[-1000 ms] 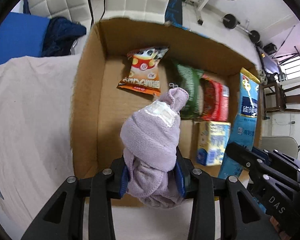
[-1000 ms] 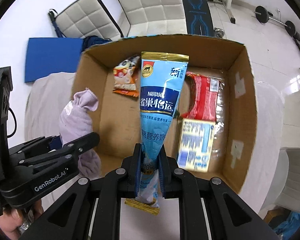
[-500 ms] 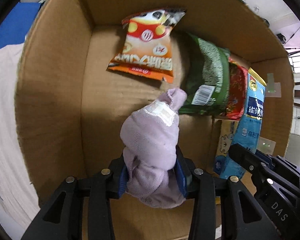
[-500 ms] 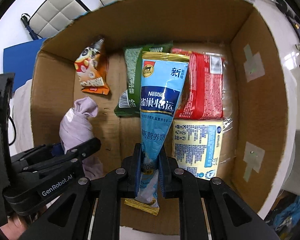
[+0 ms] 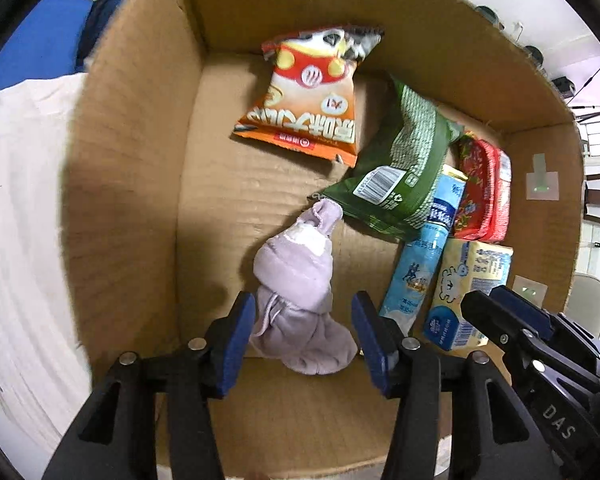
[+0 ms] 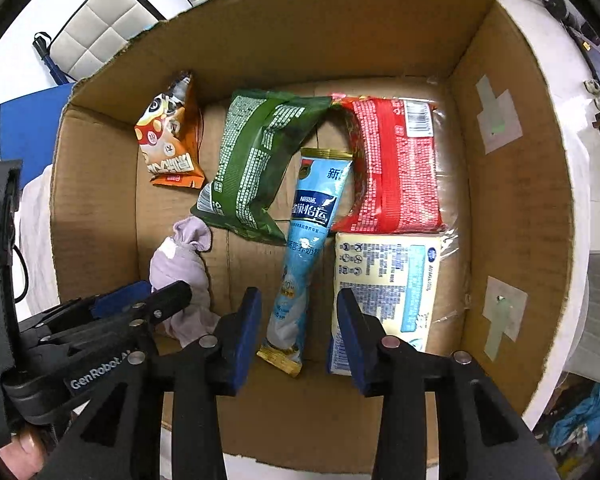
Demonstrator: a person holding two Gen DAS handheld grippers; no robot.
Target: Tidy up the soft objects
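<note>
A cardboard box (image 5: 132,168) (image 6: 512,208) holds soft packs. A rolled lilac cloth (image 5: 296,280) (image 6: 182,256) lies on the box floor between the spread fingers of my left gripper (image 5: 302,334), which is open. A blue Nestle pouch (image 6: 306,248) (image 5: 424,256) lies on the floor between the spread fingers of my right gripper (image 6: 298,330), also open. My left gripper shows at the lower left of the right wrist view (image 6: 100,344).
In the box lie an orange snack bag (image 5: 312,100) (image 6: 170,140), a green bag (image 5: 396,172) (image 6: 260,168), a red noodle pack (image 6: 392,164) (image 5: 484,188) and a yellow tissue pack (image 6: 384,292) (image 5: 468,284). A pale cloth-covered surface (image 5: 16,216) lies left of the box.
Both grippers went down into the box and opened. The lilac cloth and the blue pouch left the fingers and now lie on the box floor.
</note>
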